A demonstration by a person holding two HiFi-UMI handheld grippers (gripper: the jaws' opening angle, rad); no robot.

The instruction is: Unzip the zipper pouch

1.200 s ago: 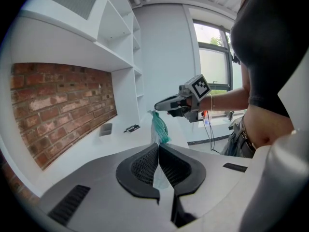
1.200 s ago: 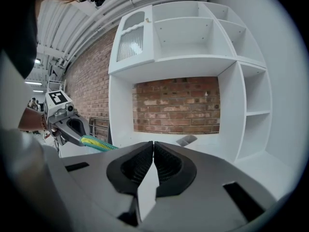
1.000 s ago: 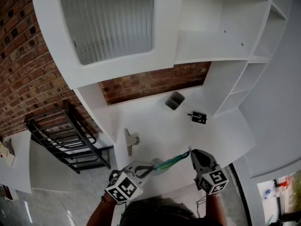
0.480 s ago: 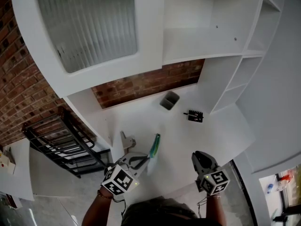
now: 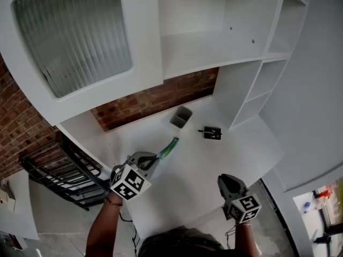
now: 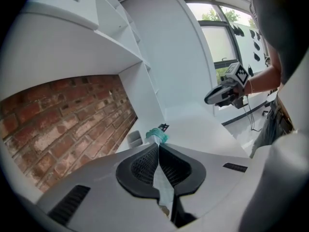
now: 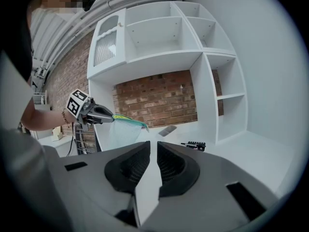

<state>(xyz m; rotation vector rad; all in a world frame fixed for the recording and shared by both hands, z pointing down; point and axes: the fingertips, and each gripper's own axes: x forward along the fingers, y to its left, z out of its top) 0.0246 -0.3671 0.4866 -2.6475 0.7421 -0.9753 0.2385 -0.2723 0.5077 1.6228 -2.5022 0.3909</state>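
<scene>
Above the white counter (image 5: 211,162), the left gripper (image 5: 154,158) is clenched on one end of the zipper pouch (image 5: 168,146). The left gripper view shows pouch fabric pinched flat between its pads, with the teal zipper edge poking out past the tips. The pouch is pale see-through mesh, held up off the counter and pointing toward the grey bin (image 5: 181,116); can't tell what's inside it. The right gripper (image 5: 223,179) is well apart from the pouch, jaws nearly together, thin slit, nothing between. The grey bin sits by the brick wall (image 5: 155,98), contents not visible. A small black part (image 5: 210,132) lies near it.
</scene>
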